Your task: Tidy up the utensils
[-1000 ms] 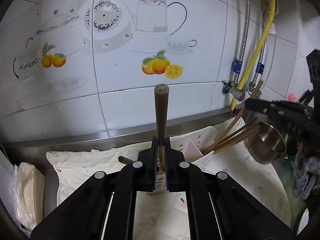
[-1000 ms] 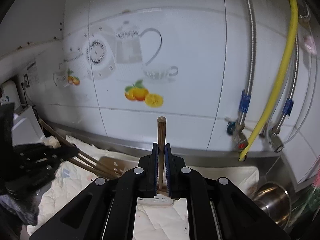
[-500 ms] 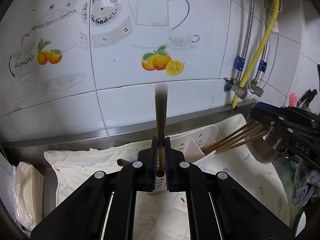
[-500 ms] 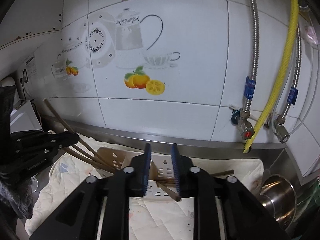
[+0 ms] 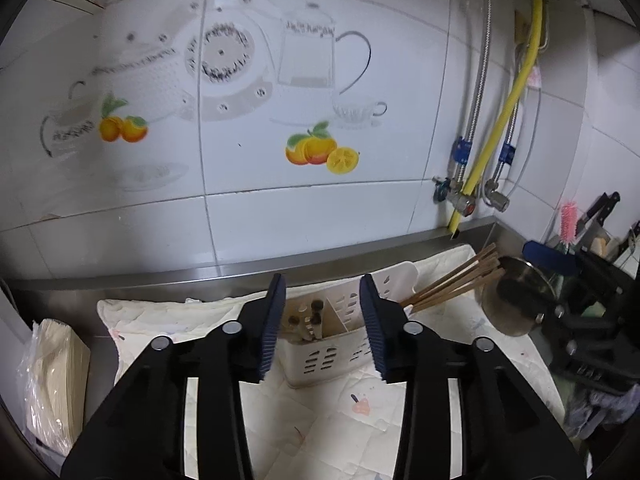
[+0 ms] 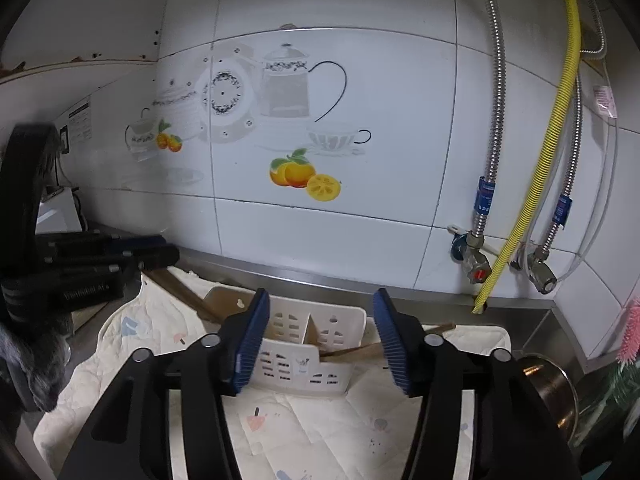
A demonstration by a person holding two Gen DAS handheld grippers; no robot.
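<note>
Utensils: three dark handles (image 5: 307, 318) in one white two-compartment caddy (image 5: 320, 354); both grippers' jaws opening, nothing between.

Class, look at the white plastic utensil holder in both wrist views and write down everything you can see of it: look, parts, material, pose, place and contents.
The utensil holder is a white box that looks like plastic, with slotted walls and a divider making two compartments. It stands upright on a pale quilted cloth near the tiled wall. In the left wrist view, short dark-tipped wooden handles stand in its left compartment, and long wooden chopsticks lean out over its right side. No fingers touch it.
</note>
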